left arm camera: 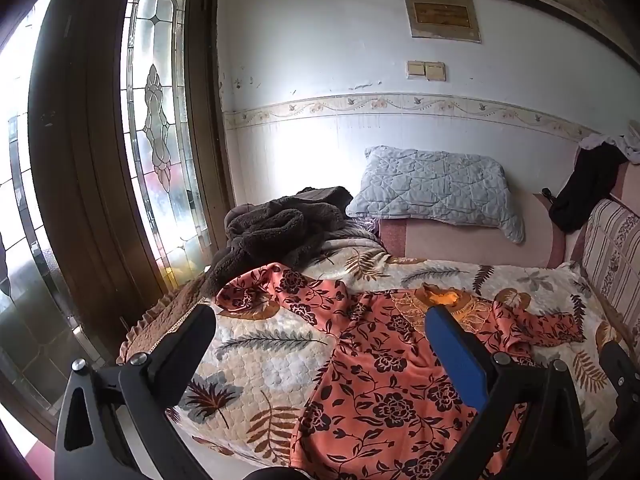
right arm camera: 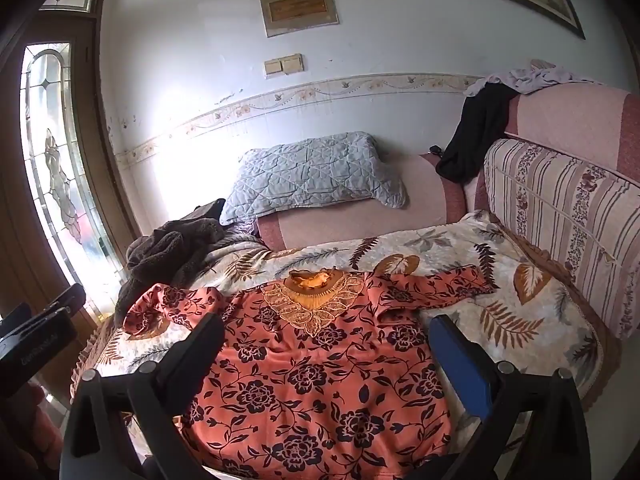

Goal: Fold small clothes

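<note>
An orange top with a dark flower print [left arm camera: 384,364] lies spread flat, front up, on the leaf-print blanket [left arm camera: 256,364], its embroidered neck toward the wall and both long sleeves out to the sides. It also shows in the right wrist view [right arm camera: 316,376]. My left gripper [left arm camera: 320,320] is open and empty, held above the top's left side. My right gripper [right arm camera: 328,332] is open and empty, held above the middle of the top. The left gripper's body shows at the left edge of the right wrist view [right arm camera: 36,340].
A dark fleece garment [left arm camera: 276,228] is heaped at the blanket's far left. A grey quilted pillow [left arm camera: 436,188] leans on the pink sofa arm [right arm camera: 360,216]. Black and pale clothes [right arm camera: 476,140] hang over the striped sofa back [right arm camera: 568,220]. A glass door [left arm camera: 160,120] stands left.
</note>
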The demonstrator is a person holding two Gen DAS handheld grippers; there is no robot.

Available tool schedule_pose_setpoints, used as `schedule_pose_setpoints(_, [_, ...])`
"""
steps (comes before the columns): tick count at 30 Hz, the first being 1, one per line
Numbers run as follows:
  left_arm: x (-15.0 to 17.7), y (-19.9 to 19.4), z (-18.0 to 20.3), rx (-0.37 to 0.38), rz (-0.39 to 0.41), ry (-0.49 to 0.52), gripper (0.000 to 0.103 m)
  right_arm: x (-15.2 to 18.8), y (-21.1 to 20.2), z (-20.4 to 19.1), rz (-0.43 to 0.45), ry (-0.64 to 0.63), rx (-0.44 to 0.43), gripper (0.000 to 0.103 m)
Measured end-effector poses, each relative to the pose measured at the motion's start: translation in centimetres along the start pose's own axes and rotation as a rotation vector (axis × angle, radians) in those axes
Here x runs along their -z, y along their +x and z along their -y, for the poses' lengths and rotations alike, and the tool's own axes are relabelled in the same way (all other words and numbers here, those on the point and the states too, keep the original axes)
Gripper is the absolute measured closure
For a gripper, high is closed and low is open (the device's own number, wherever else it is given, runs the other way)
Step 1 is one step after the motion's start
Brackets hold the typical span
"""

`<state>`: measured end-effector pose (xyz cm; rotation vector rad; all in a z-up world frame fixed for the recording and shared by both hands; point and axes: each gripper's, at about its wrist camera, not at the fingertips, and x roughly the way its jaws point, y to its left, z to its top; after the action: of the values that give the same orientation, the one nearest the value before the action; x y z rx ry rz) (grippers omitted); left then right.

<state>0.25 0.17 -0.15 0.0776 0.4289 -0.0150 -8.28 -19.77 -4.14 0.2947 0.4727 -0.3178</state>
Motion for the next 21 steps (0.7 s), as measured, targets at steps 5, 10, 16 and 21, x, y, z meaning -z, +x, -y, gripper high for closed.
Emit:
schedule_pose_setpoints(5, [0.1, 0.0, -0.2, -0.006, 0.002, 0.0, 0.0, -0.3, 0.4, -0.4, -0.012, 0.0, 0.0, 0.0])
schedule_pose_setpoints(10, [0.0, 0.5, 0.1, -0.013, 0.0, 0.007, 0.0, -0.5, 1.1, -0.4, -0.024, 0.001, -0.008, 0.0])
schedule_pose_setpoints(16, [0.2, 1.3, 0.2, -0.017, -0.012, 0.013, 0.0, -0.2, 2.1, -0.7, -0.004, -0.008, -0.013, 0.0])
schedule_pose_setpoints(21, [0.2, 2.1, 0.4, -0.026, -0.034, 0.025, 0.0, -0.1, 2.9, -0.8, -0.022, -0.001, -0.017, 0.0])
